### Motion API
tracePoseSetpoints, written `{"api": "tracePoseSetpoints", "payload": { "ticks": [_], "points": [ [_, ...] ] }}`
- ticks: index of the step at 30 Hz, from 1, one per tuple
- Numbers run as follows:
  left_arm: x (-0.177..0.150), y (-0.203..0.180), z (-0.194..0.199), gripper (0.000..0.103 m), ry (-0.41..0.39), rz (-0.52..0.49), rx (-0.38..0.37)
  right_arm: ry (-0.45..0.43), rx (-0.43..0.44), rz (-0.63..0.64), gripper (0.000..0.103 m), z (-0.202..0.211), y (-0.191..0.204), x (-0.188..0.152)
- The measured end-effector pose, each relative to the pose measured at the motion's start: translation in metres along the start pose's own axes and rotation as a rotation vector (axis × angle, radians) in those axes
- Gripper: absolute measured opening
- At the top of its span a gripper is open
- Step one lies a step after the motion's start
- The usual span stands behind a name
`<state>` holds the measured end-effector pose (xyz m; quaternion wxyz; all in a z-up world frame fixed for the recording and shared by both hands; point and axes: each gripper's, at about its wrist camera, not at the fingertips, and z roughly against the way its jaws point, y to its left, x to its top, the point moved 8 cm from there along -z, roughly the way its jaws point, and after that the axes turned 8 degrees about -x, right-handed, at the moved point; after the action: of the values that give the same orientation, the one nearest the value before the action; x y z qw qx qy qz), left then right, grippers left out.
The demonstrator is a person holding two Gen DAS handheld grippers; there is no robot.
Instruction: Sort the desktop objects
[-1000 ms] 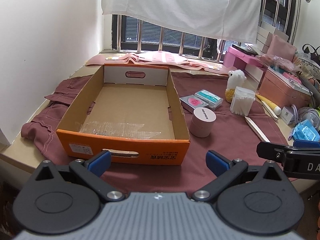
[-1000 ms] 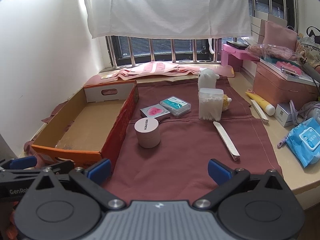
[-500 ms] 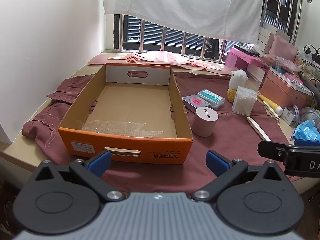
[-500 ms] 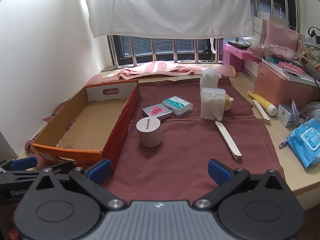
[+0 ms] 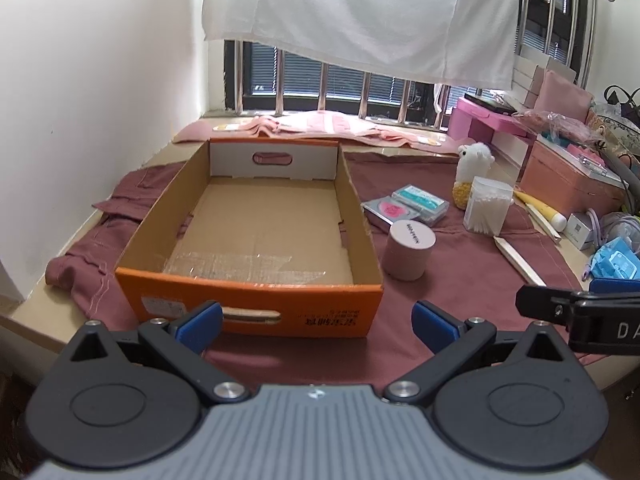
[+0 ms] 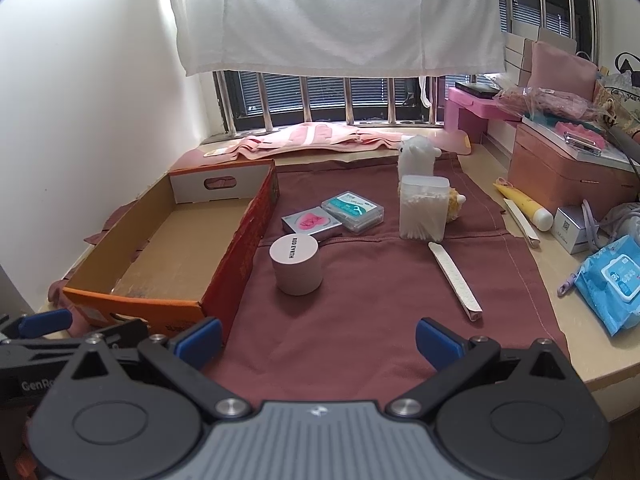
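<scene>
Matt cardboard box (image 5: pixel 256 236); maroon cloth (image 6: pixel 360 304); glossy wipes pack (image 6: pixel 612 280).

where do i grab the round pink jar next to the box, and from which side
Grip the round pink jar across its curved side wall, below the flat lid, coming in level from the front with the right claw, which is open. It stands upright and alone on the cloth, clear of the box.

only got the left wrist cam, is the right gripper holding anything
Observer: No. The right gripper is open and empty, pointing over the maroon cloth toward the pink jar.
Operator: it blocks the near end of the nail file for me, where does that end
Observer: The nail file ends on the cloth, right of the jar and short of the gripper's right fingertip, touching nothing else.
</scene>
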<state>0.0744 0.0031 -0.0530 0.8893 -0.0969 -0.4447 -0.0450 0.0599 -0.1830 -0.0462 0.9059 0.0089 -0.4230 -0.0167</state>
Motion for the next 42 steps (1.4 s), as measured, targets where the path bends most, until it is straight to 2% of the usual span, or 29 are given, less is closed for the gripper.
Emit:
{"api": "tracePoseSetpoints", "payload": {
  "ticks": [4, 14, 29, 38, 42],
  "points": [
    [0.007, -0.016, -0.005, 0.103, -0.013, -0.037, -0.048, -0.001, -0.010, -0.029, 0.103, -0.003, -0.012, 0.000],
    [0.016, -0.057, -0.030, 0.103, -0.027, -0.087, -0.105, -0.027, -0.035, -0.080, 0.103, -0.007, -0.053, 0.003],
    [0.028, -0.099, -0.052, 0.103, -0.077, -0.187, -0.091, -0.058, -0.057, -0.107, 0.103, -0.028, -0.102, 0.003],
    [0.027, -0.122, -0.078, 0.103, -0.053, -0.218, -0.100, -0.023, -0.071, -0.137, 0.103, -0.057, -0.136, 0.001],
    [0.028, -0.124, -0.097, 0.103, -0.051, -0.217, -0.067, -0.024, -0.080, -0.126, 0.103, -0.069, -0.145, 0.001]
  ]
}}
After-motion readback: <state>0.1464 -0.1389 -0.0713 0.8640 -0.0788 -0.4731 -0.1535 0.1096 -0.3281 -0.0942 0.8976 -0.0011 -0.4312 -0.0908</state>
